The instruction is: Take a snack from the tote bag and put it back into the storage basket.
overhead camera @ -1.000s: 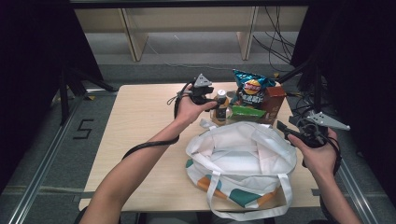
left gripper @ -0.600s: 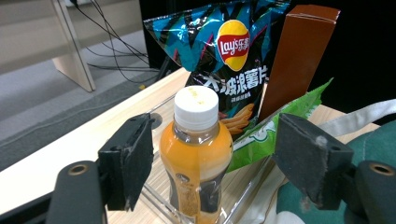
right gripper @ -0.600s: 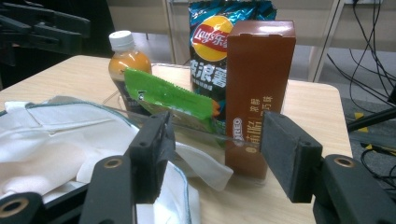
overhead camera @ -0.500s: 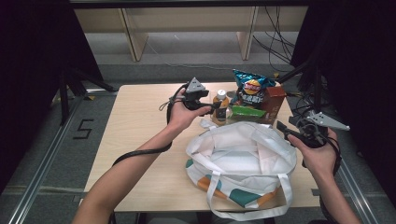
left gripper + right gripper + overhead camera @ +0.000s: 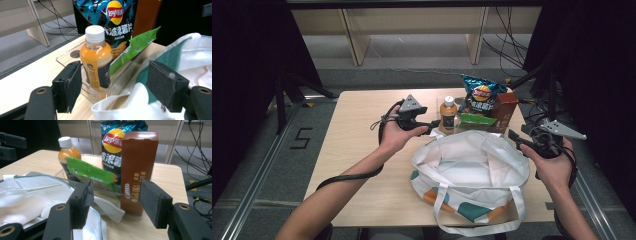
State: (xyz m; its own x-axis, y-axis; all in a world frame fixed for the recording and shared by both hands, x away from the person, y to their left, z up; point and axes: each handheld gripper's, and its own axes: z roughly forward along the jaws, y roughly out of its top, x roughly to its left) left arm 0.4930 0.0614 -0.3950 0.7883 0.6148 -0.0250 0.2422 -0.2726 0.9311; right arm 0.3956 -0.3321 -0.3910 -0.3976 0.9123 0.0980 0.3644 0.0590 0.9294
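An orange drink bottle (image 5: 448, 114) with a white cap stands in a clear tray (image 5: 60, 59) at the back of the table. A blue crisp bag (image 5: 481, 95), a green packet (image 5: 476, 120) and a brown box (image 5: 504, 107) share the tray. My left gripper (image 5: 433, 126) is open just left of the bottle (image 5: 97, 57), its jaws apart from it and empty. My right gripper (image 5: 516, 140) is open at the right rim of a white tote bag (image 5: 472, 167), facing the brown box (image 5: 138, 167), nothing held.
The tote bag, with green and orange panels, lies open-mouthed on the wooden table (image 5: 362, 150) in front of the tray, its handles hanging over the front edge. Cables trail from both grippers. The table's left half is bare wood.
My left gripper has drawn back to the left, away from the bottle, which stays in the tray. The right gripper has not moved.
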